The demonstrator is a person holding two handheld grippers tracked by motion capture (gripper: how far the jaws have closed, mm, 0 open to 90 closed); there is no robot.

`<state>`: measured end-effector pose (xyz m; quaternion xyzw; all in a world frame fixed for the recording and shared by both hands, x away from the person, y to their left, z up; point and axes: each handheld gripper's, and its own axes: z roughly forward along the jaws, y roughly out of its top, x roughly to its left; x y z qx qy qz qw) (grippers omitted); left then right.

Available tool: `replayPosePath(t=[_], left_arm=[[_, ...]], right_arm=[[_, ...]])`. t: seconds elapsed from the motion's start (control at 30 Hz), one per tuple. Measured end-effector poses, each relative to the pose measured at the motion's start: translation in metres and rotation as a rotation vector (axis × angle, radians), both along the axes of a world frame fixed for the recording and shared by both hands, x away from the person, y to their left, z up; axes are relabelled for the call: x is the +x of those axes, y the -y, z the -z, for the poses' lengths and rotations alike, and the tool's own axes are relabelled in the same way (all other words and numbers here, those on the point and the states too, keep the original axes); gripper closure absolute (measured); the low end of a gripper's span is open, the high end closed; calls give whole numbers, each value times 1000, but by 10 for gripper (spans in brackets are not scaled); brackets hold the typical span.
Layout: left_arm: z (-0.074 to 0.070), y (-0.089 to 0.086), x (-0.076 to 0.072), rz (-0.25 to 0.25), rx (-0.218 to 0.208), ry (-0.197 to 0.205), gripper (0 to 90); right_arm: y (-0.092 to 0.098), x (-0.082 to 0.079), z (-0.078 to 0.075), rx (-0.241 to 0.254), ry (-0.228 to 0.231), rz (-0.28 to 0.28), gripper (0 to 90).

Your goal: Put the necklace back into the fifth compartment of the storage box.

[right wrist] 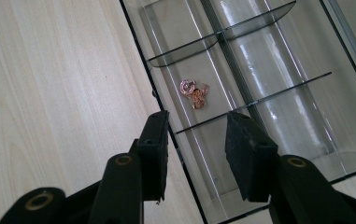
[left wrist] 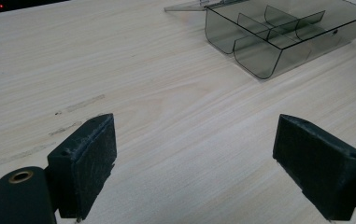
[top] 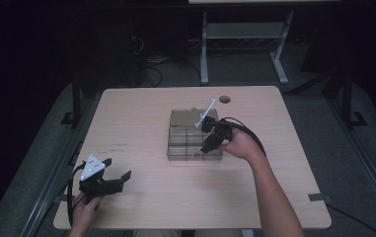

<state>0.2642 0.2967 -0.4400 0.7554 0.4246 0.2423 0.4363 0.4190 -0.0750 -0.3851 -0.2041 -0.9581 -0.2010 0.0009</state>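
Wood-grain table carries the left gripper near its front-left corner, jaws spread wide on nothing, well apart from the smoky clear organizer box at mid-table. Right gripper hangs over the box's front edge, jaws parted and empty; the small copper trinket lies just ahead in a front compartment.

Bare pale wooden desk lies open left and near; the smoky clear plastic compartment box with thin upright dividers blocks the middle, its open lid lying behind.
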Motion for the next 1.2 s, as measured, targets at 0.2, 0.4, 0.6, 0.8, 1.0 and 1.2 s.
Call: replayPosePath(t=[0.2,0.4,0.6,0.8,1.0,1.2], left_arm=[[0,0,0,-1,1,0,132],[0,0,0,-1,1,0,132],[0,0,0,0,1,0,132],[0,0,0,0,2,1,132],[0,0,0,2,2,2,132],[0,1,0,2,1,2,131]], right_arm=[[5,-2,-2,2,-1,4,567],[8,-4,-5,4,5,3,549],[10,-6,-8,6,9,6,533],[12,-9,-8,3,14,6,516],[16,-11,-10,3,22,13,488],[22,-13,-9,5,26,20,473]])
